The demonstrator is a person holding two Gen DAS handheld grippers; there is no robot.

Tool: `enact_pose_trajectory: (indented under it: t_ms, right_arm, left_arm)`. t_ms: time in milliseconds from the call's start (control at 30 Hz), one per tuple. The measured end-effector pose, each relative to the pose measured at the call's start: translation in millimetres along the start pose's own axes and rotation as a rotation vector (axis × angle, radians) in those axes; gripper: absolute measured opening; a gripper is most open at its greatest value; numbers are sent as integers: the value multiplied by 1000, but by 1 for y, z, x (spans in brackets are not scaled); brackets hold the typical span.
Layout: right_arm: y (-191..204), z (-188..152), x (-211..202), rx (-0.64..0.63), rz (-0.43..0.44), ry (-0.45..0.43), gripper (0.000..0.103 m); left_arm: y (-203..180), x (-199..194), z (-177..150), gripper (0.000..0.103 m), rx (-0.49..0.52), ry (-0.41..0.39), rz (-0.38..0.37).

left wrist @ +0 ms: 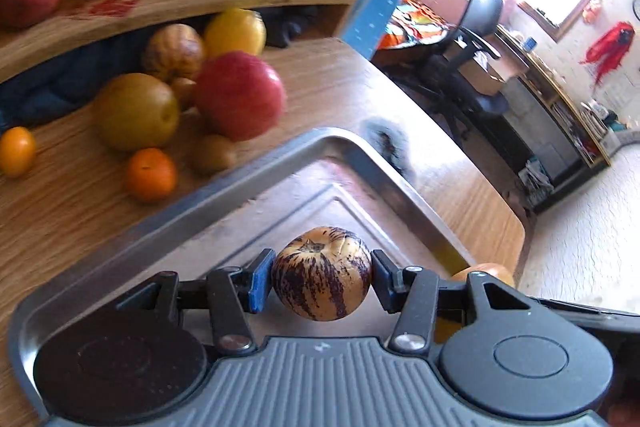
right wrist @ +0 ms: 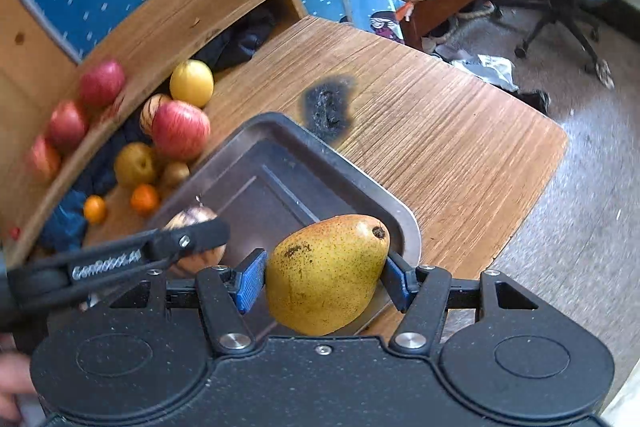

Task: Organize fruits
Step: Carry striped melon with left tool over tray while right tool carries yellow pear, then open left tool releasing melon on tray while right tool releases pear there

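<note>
Nearest the lens, right gripper [right wrist: 325, 281] pinches a speckled pear [right wrist: 326, 273] over the metal tray [right wrist: 256, 131], judged ready for deposit. Left gripper [left wrist: 322, 277] clamps a striped round fruit [left wrist: 322, 273] above the same tray. Remaining fruit [left wrist: 240, 95] sits loose on the table [left wrist: 460, 163], unsorted, beside the tray.

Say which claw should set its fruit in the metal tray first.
Probably the left claw: its striped fruit hangs over the metal tray floor, while the right claw's pear sits at the rim.
</note>
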State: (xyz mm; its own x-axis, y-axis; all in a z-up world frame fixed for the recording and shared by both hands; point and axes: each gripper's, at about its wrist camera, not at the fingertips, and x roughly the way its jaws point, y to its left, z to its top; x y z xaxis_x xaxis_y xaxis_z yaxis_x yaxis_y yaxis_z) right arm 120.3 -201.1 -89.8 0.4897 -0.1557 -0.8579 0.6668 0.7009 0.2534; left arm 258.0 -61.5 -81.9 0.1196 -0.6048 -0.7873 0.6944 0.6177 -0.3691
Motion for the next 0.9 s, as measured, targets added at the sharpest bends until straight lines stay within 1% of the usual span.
enact_pose_trajectory:
  t_ms: [167,367,567,633,700,767,833,867,900]
  right_arm:
    - [11,-2,2,-88,-9,-2,63]
    - [22,-3,5,-143,-34,-14,62]
    - [28,-4,10,-175,-47,-46,62]
    - [28,-5,11,-171,-49,-52,63]
    - [28,-6,10,-172,-50,-57,63]
    - [29,-9,7,-183,-48,-61,68]
    - [29,-12,2,-189,-42,-70,77]
    - [28,-14,-1,-189,-39,-75,79]
    - [28,-17,-4,-189,-34,-82,81]
  left_arm:
    - [-7,10,3,55,15,26,-5]
    - [-4,13,1,55,12,49,0]
    - [0,12,3,55,-3,55,-20]
    - [2,9,2,57,-17,47,-16]
    - [4,6,1,57,-24,36,-14]
    - [5,0,-1,60,-30,24,-6]
    - [6,-7,-3,66,-36,8,7]
    - [6,-12,-4,68,-40,-3,16]
    - [6,-15,-6,72,-44,-10,23]
